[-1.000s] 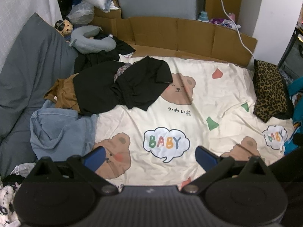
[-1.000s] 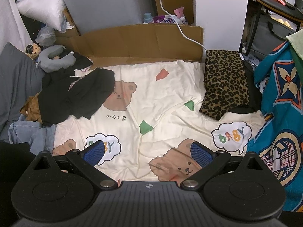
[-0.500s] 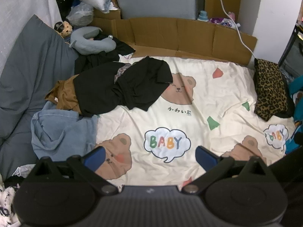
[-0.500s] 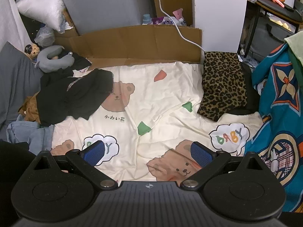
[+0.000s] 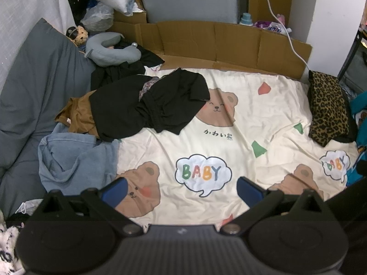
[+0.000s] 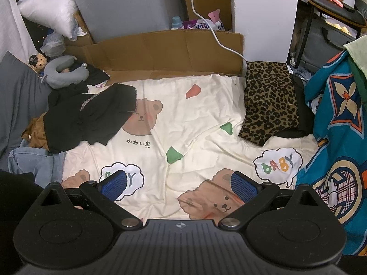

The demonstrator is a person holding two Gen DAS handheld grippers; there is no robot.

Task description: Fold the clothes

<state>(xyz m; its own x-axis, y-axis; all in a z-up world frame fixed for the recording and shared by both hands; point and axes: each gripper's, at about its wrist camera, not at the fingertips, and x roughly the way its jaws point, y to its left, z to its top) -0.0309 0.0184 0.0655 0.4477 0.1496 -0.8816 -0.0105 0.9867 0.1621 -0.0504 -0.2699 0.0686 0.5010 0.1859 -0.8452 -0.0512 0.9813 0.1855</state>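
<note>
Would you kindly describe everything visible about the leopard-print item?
The leopard-print item is a soft fabric piece, tan with black spots, seemingly folded into a rough rectangle. It lies flat at the far right edge of the cream sheet, overlapping something black beneath it, near the cardboard and a white cable. Neither gripper touches it.

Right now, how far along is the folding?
Done: only the leopard-print piece looks folded. In hand: nothing; left tongs and right tongs are open over the bear sheet. Left: black garment, brown one, blue denim, all heaped.
</note>
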